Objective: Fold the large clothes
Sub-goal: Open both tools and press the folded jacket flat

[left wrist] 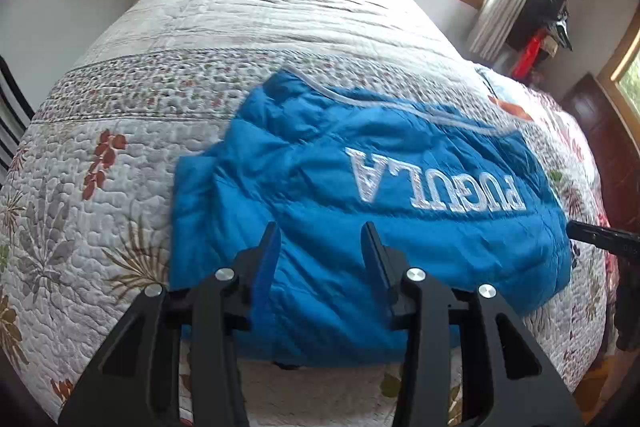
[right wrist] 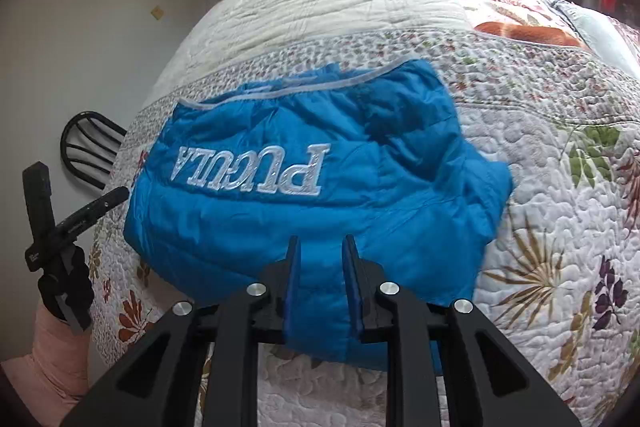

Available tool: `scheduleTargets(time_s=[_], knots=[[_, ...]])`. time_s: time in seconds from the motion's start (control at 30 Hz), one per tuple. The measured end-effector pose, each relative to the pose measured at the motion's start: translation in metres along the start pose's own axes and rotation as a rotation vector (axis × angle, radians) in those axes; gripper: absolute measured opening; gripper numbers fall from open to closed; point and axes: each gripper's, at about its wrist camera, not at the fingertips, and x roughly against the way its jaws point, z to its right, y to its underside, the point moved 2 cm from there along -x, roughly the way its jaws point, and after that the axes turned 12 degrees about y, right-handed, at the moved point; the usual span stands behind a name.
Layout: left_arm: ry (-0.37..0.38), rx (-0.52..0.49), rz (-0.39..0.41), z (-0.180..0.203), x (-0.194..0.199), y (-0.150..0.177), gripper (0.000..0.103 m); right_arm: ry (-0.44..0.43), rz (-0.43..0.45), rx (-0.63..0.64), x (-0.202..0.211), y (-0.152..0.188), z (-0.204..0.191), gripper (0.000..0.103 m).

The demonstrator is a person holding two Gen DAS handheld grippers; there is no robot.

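From the left wrist, the left gripper [left wrist: 322,251] is hanging with jaws parted and empty over the near edge of the folded blue jacket [left wrist: 360,187] lying on the quilted bed [left wrist: 100,107]. From the right wrist, the right gripper [right wrist: 322,263] is standing slightly parted — nothing pinched — above the same jacket's near edge.

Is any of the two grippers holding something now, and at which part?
Nothing is held. The left gripper and the right gripper both stand open over the near edge of the blue jacket, which lies folded on the bed.
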Motion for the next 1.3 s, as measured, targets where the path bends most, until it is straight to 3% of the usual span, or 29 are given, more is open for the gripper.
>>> scheduleTargets(time_s=[0.1,0.33,0.97,1.07,1.13,1.2,1.3], knots=[[-0.016,-0.045,-0.026,0.017,-0.014,0.014,0.041,0.088,-0.018,0.034,-0.013,0.007,-0.013,0.022],[-0.053,-0.071,-0.095,0.01,-0.045,0.039,0.042,0.097,-0.09,0.007,-0.045,0.025,-0.007,0.02],[-0.055,-0.095,-0.092,0.004,-0.06,0.052,0.042,0.172,-0.04,0.019,-0.066,0.037,-0.015,0.018],[-0.051,-0.091,-0.099,0.007,-0.056,0.048,0.042,0.137,-0.042,0.04,-0.058,0.035,-0.014,0.02],[-0.048,-0.079,-0.112,0.007,-0.045,0.043,0.048,0.101,-0.027,0.023,-0.04,0.035,-0.006,0.027],[-0.026,-0.063,-0.078,0.005,-0.025,0.038,0.063,0.08,0.033,-0.011,-0.013,0.037,0.005,0.053],[-0.021,-0.046,0.002,-0.005,0.013,0.027,0.077,0.067,0.101,-0.055,0.022,0.04,0.029,0.058]])
